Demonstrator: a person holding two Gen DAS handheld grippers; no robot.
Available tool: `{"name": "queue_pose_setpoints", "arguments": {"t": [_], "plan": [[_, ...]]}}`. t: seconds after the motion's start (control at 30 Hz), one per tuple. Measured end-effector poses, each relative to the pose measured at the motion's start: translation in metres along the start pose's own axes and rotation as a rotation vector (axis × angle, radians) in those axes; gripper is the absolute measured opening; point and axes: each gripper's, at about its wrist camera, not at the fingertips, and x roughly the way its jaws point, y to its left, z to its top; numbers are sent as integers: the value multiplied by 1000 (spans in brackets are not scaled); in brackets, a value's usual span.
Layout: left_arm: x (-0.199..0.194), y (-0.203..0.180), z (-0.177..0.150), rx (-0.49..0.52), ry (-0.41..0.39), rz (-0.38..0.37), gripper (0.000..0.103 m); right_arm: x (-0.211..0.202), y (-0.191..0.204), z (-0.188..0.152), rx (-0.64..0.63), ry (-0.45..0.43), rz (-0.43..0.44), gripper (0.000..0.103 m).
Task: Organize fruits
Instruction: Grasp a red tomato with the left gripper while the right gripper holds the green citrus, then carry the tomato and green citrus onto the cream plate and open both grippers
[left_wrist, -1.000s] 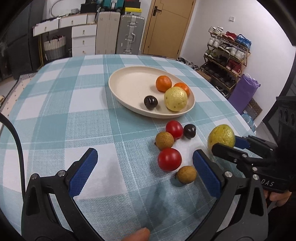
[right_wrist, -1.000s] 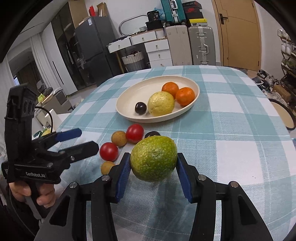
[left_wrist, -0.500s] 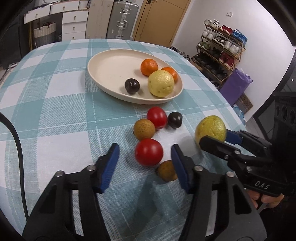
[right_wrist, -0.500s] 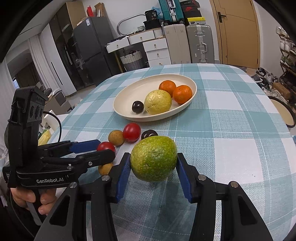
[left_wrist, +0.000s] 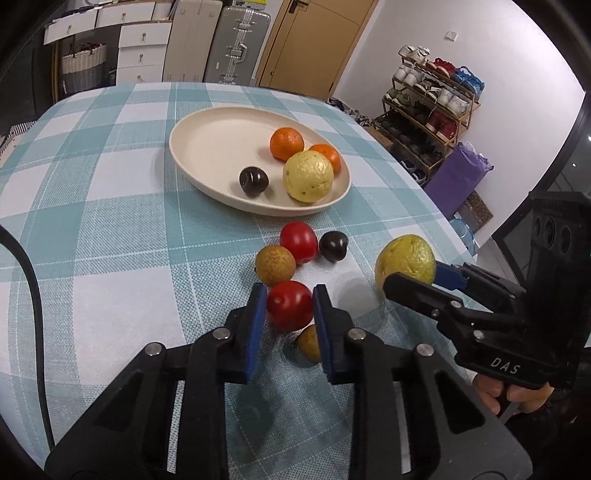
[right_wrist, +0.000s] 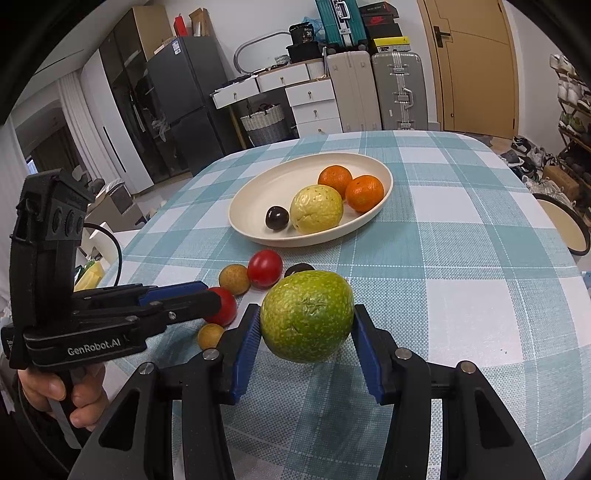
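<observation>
My left gripper (left_wrist: 289, 306) is shut on a red tomato (left_wrist: 289, 305) that rests on the checked tablecloth. My right gripper (right_wrist: 306, 325) is shut on a green-yellow citrus (right_wrist: 306, 315) and holds it above the cloth; it shows at the right in the left wrist view (left_wrist: 405, 260). A cream plate (left_wrist: 207, 147) holds two oranges (left_wrist: 287, 143), a yellow citrus (left_wrist: 308, 176) and a dark plum (left_wrist: 253, 180). Beside my left gripper lie a second red tomato (left_wrist: 298, 241), a dark plum (left_wrist: 333, 245) and two small brown fruits (left_wrist: 275, 264).
The round table's edge runs close on the right, with a shoe rack (left_wrist: 430, 107) and a purple bag (left_wrist: 458, 177) beyond it. Drawers and suitcases (right_wrist: 373, 92) stand behind the table. A black cable (left_wrist: 33, 295) crosses the left side.
My left gripper moved forward over the near red tomato and its jaws closed from wide open onto it. My right gripper kept hold of the green-yellow citrus and barely moved.
</observation>
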Motion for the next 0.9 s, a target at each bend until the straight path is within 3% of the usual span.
{"name": "queue_pose_setpoints", "arguments": {"t": [0.2,0.37,0.47,0.63,0.9], "plan": [[-3,4,1,-14,4,-6,20,0,1,0,-1,3,-2,50],[2,9,0,-64,9,-18,31,-1,2,-1,-7,4,2,50],[7,8,0,-72,16,-15,33,1,3,-1,-10,8,3,50],[15,3,0,-41,33,25,33,1,4,-2,-12,9,3,50],[14,1,-2,-11,38,10,27,-1,1,-1,-7,3,-2,50]]}}
